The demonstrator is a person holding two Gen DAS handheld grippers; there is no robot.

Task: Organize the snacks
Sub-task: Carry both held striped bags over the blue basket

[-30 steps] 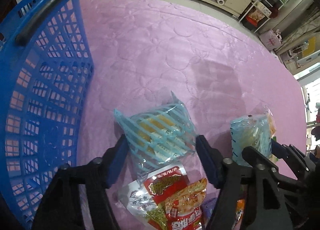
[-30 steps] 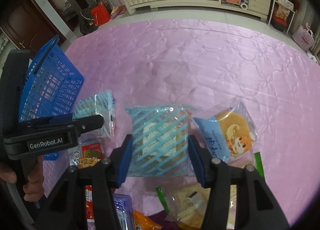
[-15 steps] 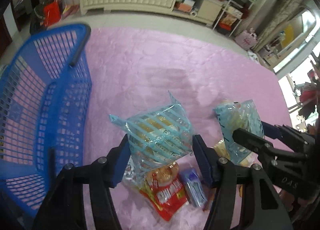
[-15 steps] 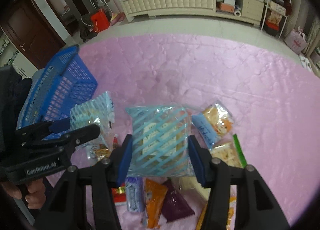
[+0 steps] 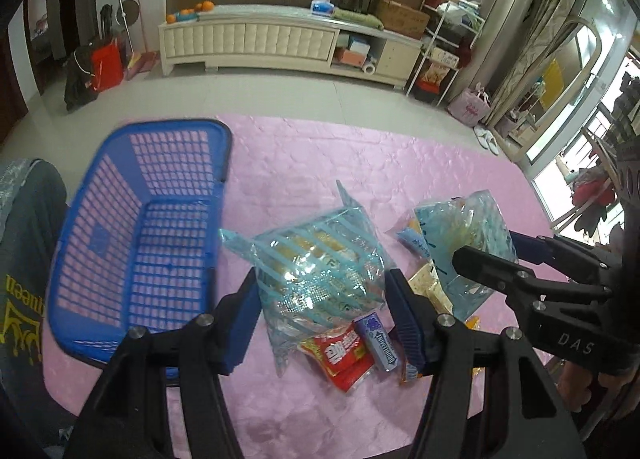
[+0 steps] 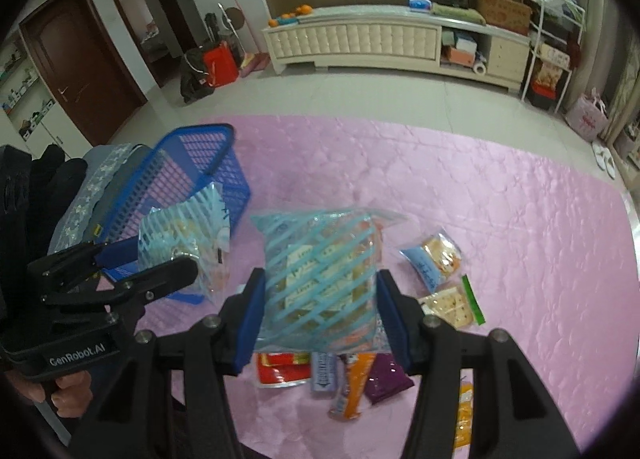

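Basket (image 5: 132, 227) at 10 o'clock of left gripper (image 5: 322, 299) | nearer than right gripper (image 6: 320, 299) | each clamps a blue-striped snack bag (image 5: 316, 271) (image 6: 320, 271) crosswise.

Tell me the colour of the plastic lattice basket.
The plastic lattice basket is blue, clearest in the left wrist view.

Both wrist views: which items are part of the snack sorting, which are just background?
In play:
left gripper, blue-striped clear snack bag
right gripper, second striped snack bag
blue plastic basket
loose snack packets

Background:
white TV cabinet
red bag
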